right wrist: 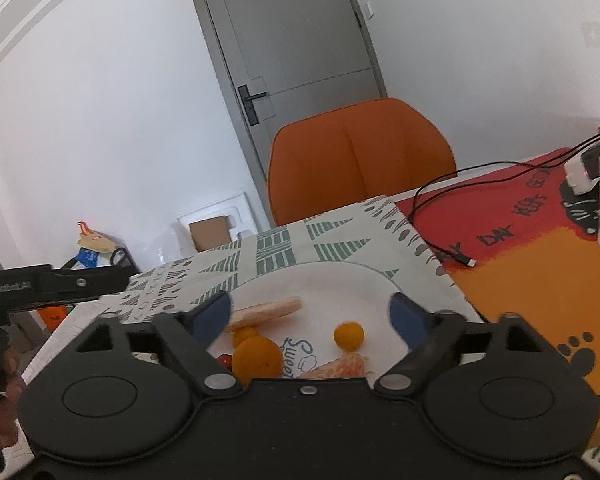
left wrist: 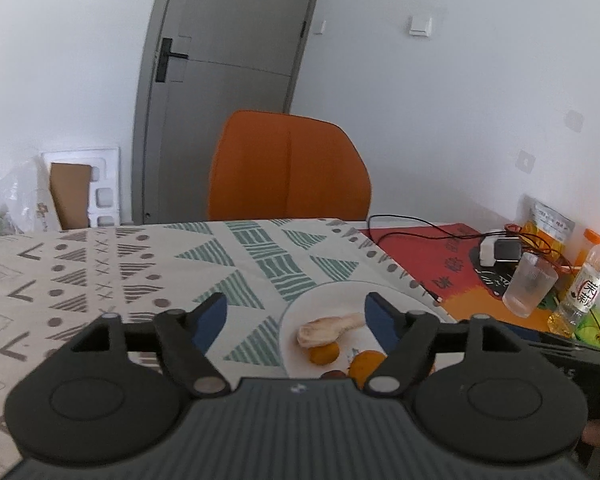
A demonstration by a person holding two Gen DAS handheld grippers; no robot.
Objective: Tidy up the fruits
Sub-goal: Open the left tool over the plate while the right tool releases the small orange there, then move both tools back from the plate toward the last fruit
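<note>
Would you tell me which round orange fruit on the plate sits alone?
The small orange fruit right of the printed lettering; the other two touch beside the peeled piece.

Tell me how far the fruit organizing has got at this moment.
Done: oranges, a peeled segment and a pale peeled piece sit on the white plate. In hand: nothing; left gripper and right gripper both stand open, empty. Left: no fruit visible off the plate.

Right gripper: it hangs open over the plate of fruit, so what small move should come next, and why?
Probably ease the right gripper down and forward onto the small orange and close. Its jaws stand wide with nothing between them, and that fruit lies alone on the white plate, apart from the bigger orange and the peeled segments, so a clean grip looks likely.
</note>
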